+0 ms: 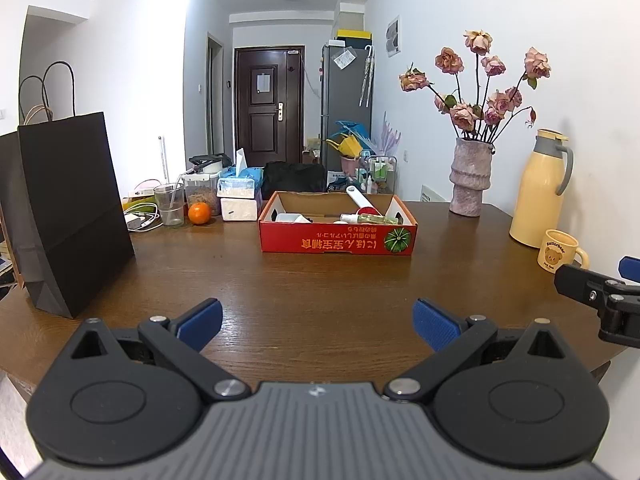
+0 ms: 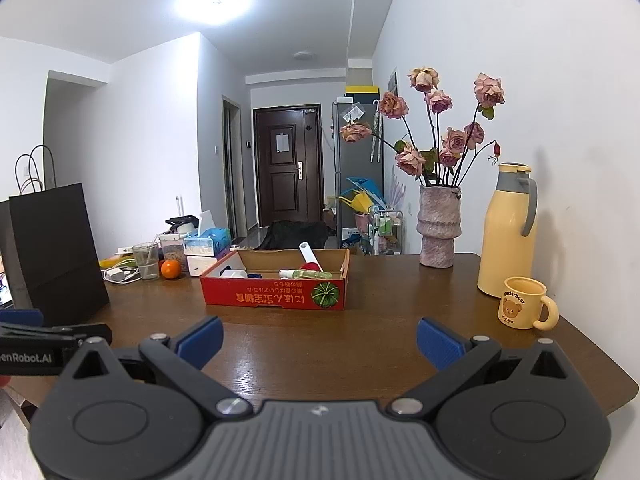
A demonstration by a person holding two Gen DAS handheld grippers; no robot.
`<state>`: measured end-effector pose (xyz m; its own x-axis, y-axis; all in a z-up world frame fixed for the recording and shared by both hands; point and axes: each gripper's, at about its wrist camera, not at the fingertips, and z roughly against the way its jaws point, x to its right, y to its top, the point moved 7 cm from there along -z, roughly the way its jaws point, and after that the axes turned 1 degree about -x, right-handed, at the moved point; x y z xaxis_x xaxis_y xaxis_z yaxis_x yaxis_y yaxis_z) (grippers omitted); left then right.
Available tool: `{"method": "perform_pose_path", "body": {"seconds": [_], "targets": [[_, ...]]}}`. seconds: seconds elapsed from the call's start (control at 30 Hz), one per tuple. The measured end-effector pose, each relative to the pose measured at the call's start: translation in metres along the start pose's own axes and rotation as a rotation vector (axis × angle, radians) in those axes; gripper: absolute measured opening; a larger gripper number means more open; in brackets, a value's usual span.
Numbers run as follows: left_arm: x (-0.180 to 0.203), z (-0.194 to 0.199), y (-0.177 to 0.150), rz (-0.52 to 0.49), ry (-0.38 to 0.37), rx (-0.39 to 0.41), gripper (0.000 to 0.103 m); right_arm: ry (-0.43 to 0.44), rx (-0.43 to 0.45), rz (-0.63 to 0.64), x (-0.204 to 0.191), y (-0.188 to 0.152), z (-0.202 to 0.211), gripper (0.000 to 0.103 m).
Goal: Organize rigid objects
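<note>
A red cardboard box (image 1: 338, 240) (image 2: 276, 298) sits mid-table, holding a white scoop with a red end (image 1: 362, 202) (image 2: 310, 258), a green spray bottle (image 1: 378, 220) (image 2: 306, 274) and a white item (image 1: 290, 218). My left gripper (image 1: 318, 324) hovers over the near table edge, open and empty, well short of the box. My right gripper (image 2: 320, 342) is likewise open and empty, facing the box from the near side. Each gripper shows at the edge of the other's view.
A black paper bag (image 1: 68, 216) (image 2: 52, 248) stands at the left. Behind it lie an orange (image 1: 199, 213), a glass, tissue boxes and cables. At the right stand a vase of roses (image 1: 470, 178) (image 2: 438, 226), a yellow thermos (image 1: 540, 192) (image 2: 508, 232) and a yellow bear mug (image 1: 560, 250) (image 2: 522, 302).
</note>
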<state>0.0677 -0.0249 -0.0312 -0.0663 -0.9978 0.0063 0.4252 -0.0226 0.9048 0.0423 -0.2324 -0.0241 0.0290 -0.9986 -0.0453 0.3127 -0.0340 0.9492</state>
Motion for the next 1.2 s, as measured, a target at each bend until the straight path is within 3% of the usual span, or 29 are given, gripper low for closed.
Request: {"method": "perform_pose_path", "body": {"seconds": [1.2], "targets": [[0.0017,-0.0007,-0.0018,-0.004,-0.001,-0.002,0.103,0.000,-0.004,0.004,-0.0004,-0.0015,-0.0018,0.103]]}}
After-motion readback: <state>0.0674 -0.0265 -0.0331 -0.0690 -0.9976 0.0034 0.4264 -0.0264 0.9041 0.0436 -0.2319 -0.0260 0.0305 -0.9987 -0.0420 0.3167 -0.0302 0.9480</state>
